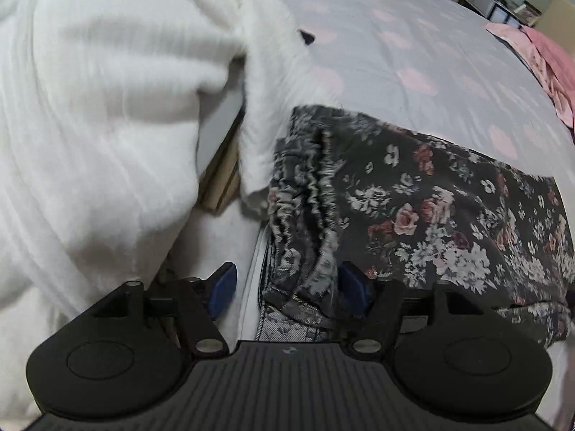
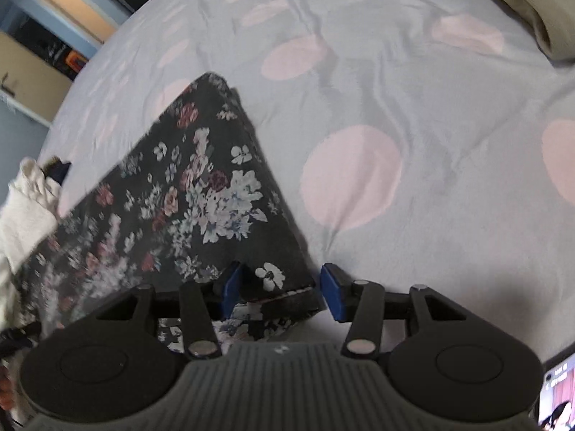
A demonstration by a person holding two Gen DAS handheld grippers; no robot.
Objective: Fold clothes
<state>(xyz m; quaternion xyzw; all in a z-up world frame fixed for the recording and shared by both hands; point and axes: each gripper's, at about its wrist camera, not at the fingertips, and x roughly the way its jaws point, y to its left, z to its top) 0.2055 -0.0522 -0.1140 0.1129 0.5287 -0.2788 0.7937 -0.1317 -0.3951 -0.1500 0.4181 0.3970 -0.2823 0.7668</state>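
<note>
Over at nine o'clock a white ribbed knit garment is bunched in a heap, probably pushed aside to wait its turn; its lower part runs off past the frame, and something tan and boxy wedged under it is too hidden to name. Just right of it, the dark floral-print garment with a gathered elastic waistband lies folded on the bed's pale grey sheet with pink dots, at the near edge. The left gripper stands released, its blue pads either side of the waistband with daylight between, as if just settling that end down. The right gripper straddles the opposite corner at six o'clock, also slack, neither pad pressing the cloth. I'd say the fold is being laid flat. At two o'clock pink crumpled fabric is cut off by the rim
</note>
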